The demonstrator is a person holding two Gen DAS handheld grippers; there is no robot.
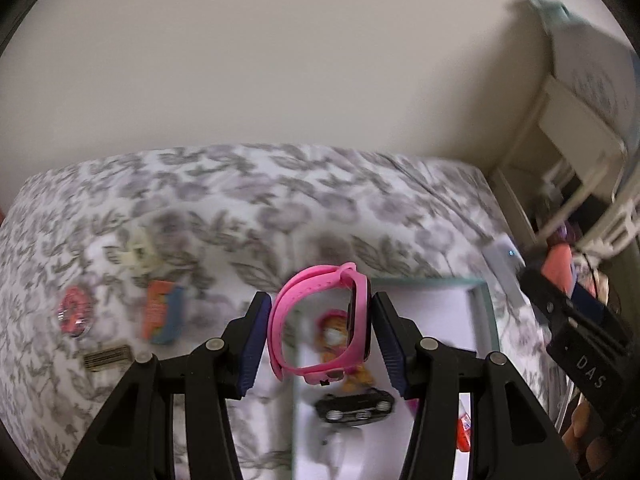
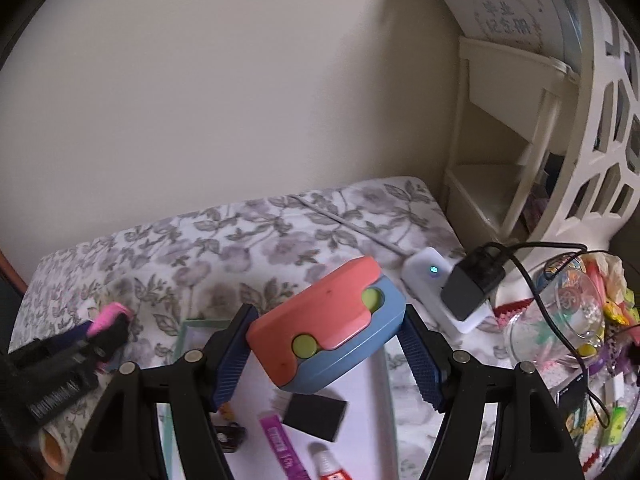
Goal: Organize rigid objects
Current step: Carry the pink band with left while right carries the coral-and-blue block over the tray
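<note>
Sorting looks midway: left claw [image 1: 320, 330] grips a pink watch [image 1: 320, 324] and right claw [image 2: 326, 350] a coral-blue case [image 2: 326, 330] above the tray [image 1: 486, 312], while a few toys [image 1: 164, 312] wait on the bed [image 1: 240, 200].

The letters "DAS" stand in white on the black right gripper [image 1: 588, 364], which shows at the right edge of the left wrist view. Up on the white shelf [image 2: 516, 128], a round stamp with Chinese signs is printed on a white box [image 2: 508, 16]. The signs are too blurry to read.
</note>
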